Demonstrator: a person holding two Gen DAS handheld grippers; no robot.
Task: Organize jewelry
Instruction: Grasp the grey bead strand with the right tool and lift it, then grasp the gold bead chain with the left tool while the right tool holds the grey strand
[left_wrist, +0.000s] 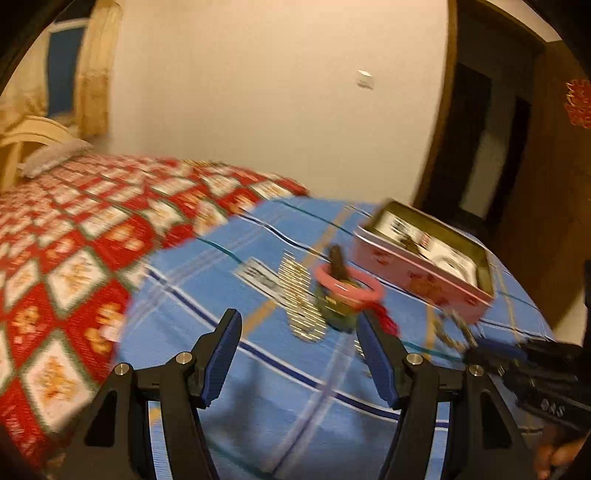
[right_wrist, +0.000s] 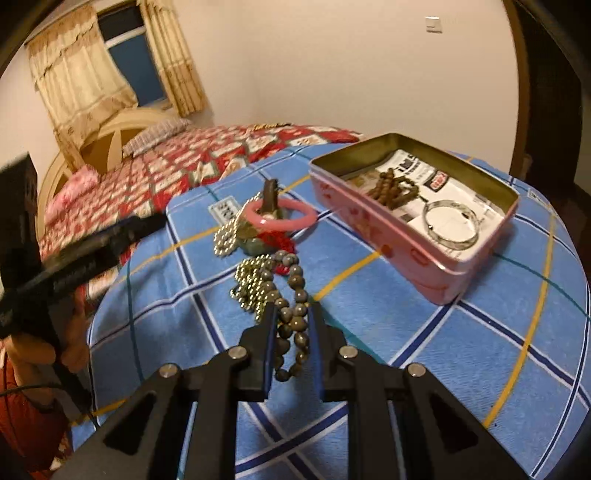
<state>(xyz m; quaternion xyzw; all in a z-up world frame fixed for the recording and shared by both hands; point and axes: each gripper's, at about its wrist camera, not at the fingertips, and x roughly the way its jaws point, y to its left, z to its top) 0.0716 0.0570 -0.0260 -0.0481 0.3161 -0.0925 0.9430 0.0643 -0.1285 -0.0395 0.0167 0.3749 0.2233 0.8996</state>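
Grey bead necklace (right_wrist: 291, 295) on cloth, pink bangle (right_wrist: 280, 216)

The left gripper (left_wrist: 299, 354) is hovering with jaws spread wide over the blue plaid cloth (left_wrist: 280, 398); a pink bangle (left_wrist: 347, 286) is lying just ahead; a pink tin (left_wrist: 424, 254) is sitting open beyond it; everything is showing blurred.

Left wrist view is smeared all over, so the pink tin (left_wrist: 421, 271) near the table's far right edge is mush. The grey bead strand (right_wrist: 293, 317) is partly hidden behind the right gripper's fingers (right_wrist: 267, 350).
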